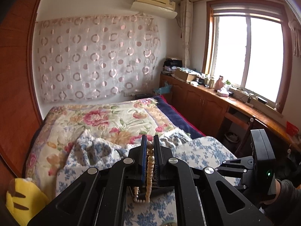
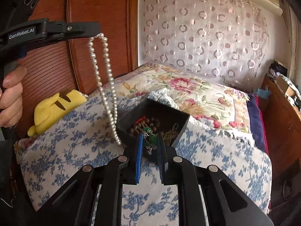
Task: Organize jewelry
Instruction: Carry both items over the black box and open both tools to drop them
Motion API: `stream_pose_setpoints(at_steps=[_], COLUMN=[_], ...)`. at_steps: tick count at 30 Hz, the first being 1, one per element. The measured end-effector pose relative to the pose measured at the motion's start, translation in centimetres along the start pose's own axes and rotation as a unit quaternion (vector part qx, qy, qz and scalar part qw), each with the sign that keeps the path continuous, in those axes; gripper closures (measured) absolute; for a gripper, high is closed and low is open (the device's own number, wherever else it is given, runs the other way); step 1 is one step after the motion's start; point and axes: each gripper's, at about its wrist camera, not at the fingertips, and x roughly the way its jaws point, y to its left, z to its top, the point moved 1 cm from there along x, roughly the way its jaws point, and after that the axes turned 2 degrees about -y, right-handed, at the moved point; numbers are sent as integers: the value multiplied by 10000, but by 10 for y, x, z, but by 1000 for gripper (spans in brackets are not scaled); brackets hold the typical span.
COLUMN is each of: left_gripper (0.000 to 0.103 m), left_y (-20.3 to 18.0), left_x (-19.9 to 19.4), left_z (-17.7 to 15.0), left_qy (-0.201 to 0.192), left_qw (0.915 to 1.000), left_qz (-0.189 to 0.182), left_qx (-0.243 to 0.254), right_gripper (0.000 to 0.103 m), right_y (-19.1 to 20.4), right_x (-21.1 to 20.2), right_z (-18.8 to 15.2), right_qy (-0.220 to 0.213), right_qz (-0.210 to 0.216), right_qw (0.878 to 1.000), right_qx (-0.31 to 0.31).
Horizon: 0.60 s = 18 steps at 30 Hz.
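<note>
My left gripper [image 1: 150, 145] is shut on a pearl necklace [image 1: 150, 167], which hangs down between the pads. In the right wrist view the left gripper [image 2: 97, 30] is at the upper left, held high, and the pearl necklace [image 2: 105, 86] dangles from it, its low end beside the left edge of a black jewelry box [image 2: 180, 130]. My right gripper [image 2: 150, 137] is shut on a green-stone jewelry piece [image 2: 150, 138] just above the box's near edge. The box sits on the bed and holds brown beads [image 2: 144, 124] and other pieces.
The bed has a blue floral cover [image 2: 84, 150] and a floral quilt [image 1: 112, 116]. A yellow plush toy [image 2: 56, 105] lies at the left by the wooden wardrobe [image 2: 94, 3]. Wooden cabinets [image 1: 203, 103] with clutter run under the window at the right.
</note>
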Motion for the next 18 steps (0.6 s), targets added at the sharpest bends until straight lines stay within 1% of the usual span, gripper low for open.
stream_pose_setpoints(at_steps=[6, 12, 16, 18], left_gripper=[97, 97, 97, 97], left_y=[-2, -2, 1, 4], left_x=[10, 20, 26, 37], left_z=[24, 41, 42, 38], left_qy=[-107, -181, -172, -68], left_qw=[9999, 9997, 9998, 9999], left_qz=[60, 92, 103, 106], left_qx=[69, 114, 89, 51], right_gripper=[87, 87, 87, 87], right_y=[-10, -18, -23, -25], right_x=[3, 4, 9, 16], right_z=[21, 34, 40, 40], right_qy=[-71, -146, -170, -151], right_qz=[-41, -51, -55, -55], right_qw=[10000, 9999, 9998, 9999], right_qx=[-17, -16, -21, -5])
